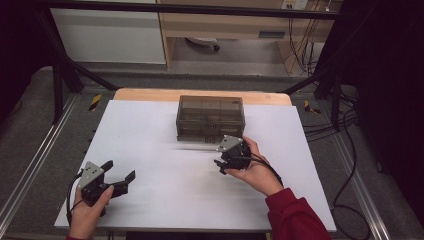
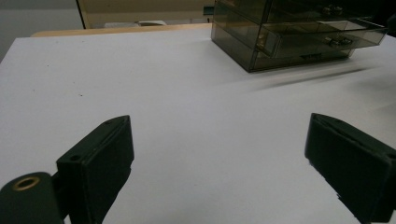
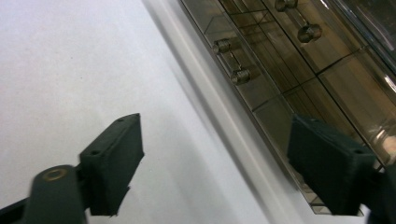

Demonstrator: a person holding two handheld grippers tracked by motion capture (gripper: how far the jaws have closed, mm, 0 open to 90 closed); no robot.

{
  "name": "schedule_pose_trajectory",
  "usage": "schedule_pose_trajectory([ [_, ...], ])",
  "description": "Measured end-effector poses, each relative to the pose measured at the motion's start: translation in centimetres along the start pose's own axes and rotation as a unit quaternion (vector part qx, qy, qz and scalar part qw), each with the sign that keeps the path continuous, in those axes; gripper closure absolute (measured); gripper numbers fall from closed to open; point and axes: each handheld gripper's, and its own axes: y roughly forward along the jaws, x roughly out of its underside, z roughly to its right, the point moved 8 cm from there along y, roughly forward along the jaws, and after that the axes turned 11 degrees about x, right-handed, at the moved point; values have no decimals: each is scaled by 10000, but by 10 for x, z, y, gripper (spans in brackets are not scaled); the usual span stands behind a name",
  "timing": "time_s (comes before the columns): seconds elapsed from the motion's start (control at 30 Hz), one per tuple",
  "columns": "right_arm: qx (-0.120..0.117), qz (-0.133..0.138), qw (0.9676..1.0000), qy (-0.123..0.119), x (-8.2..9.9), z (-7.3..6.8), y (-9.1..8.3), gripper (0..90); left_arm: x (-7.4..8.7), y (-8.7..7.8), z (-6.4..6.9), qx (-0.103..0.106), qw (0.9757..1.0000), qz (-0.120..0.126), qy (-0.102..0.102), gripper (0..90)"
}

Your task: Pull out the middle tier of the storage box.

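Observation:
A smoky see-through drawer box point(image 1: 211, 118) stands at the back middle of the white table top point(image 1: 160, 145). My right gripper point(image 1: 221, 166) hovers just in front of the box's right half, rolled on its side, jaws open with nothing between them. In the right gripper view the drawer fronts point(image 3: 299, 79) run slantwise past the open right gripper point(image 3: 217, 140), and a small bar handle point(image 3: 232, 60) shows on one drawer. My left gripper point(image 1: 119, 170) rests open near the front left of the table. The left gripper view shows the open left gripper point(image 2: 222, 135) over bare table, the box point(image 2: 289, 32) far off.
A wooden strip point(image 1: 150, 94) runs along the table's back edge. Black frame legs point(image 1: 57, 85) stand at the far left and right. Cables point(image 1: 345, 130) lie on the floor to the right. Light cabinets point(image 1: 107, 35) stand behind.

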Motion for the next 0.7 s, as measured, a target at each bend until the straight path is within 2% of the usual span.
schedule_pose_trajectory([
  [0.17, -116, 21, 9999, 14, 0, 2, -2, 124, 0, 0, 1, 18, 10000, -7, 2, 83],
  [0.23, 9, 0, 10000, -64, 0, 7, -3, 139, 1, 1, 1, 19, 10000, -20, 20, 83],
  [0.3, 24, 8, 10000, -87, -1, 8, -4, 147, 1, 1, 1, 25, 10000, -28, 20, 83],
  [0.33, -77, 15, 9999, -113, -1, 9, -6, 147, 1, 1, 1, 28, 10000, -30, 21, 83],
  [0.4, -104, 21, 9999, -113, -1, 9, -6, 150, 1, 1, 1, 27, 10000, -31, 20, 83],
  [0.43, -282, 21, 9994, -180, -1, 8, -7, 159, 1, 1, 1, 7, 10000, -24, 27, 84],
  [0.47, -325, 21, 9993, -207, -1, 9, -7, 188, 0, 0, 1, -6, 10000, -9, 15, 84],
  [0.7, -417, 47, 9991, -92, -2, 15, -7, 265, 0, 0, 0, -25, 10000, 18, -2, 85],
])
